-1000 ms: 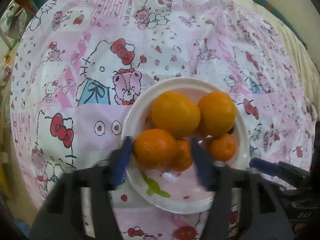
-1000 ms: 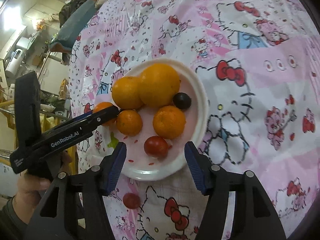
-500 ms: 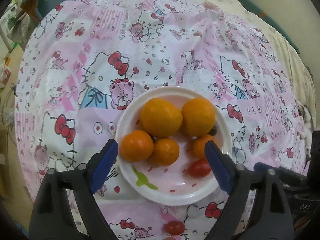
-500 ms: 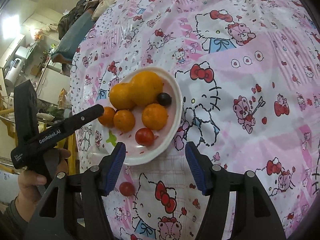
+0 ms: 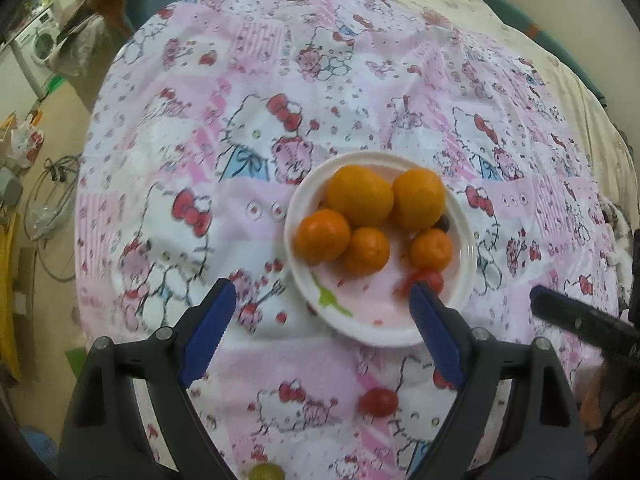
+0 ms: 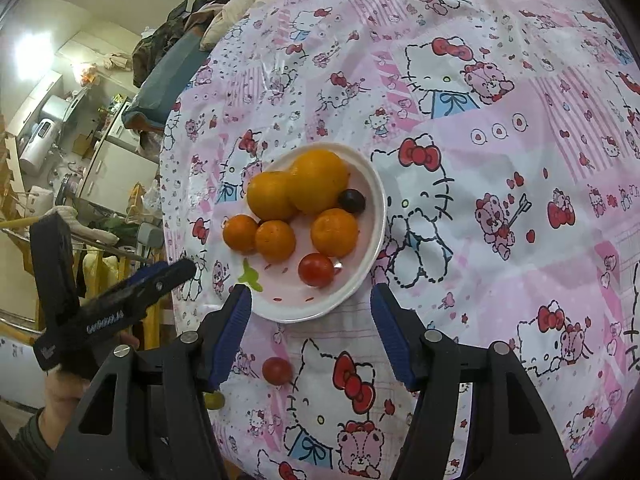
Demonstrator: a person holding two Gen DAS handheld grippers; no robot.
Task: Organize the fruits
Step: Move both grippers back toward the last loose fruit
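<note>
A white plate (image 5: 304,280) (image 6: 372,200) on the Hello Kitty cloth holds several oranges (image 5: 360,196) (image 6: 318,180), a dark grape (image 6: 351,201) and a cherry tomato (image 6: 316,269) (image 5: 434,280). A second cherry tomato (image 5: 378,401) (image 6: 277,371) lies on the cloth in front of the plate. A green grape (image 5: 266,472) (image 6: 214,400) lies nearer the table edge. My left gripper (image 5: 320,320) is open and empty, raised, near the plate's left front. My right gripper (image 6: 311,320) is open and empty, raised over the plate's near rim.
The round table (image 6: 520,160) is covered by pink patterned plastic cloth. Past its left edge are a chair with clothes (image 6: 168,68), appliances and floor clutter (image 5: 36,40). The other gripper shows at each view's side (image 6: 120,300) (image 5: 580,320).
My left gripper let go of an orange on the plate, opened wide and drew back up and left. My right gripper also pulled back and up, still open.
</note>
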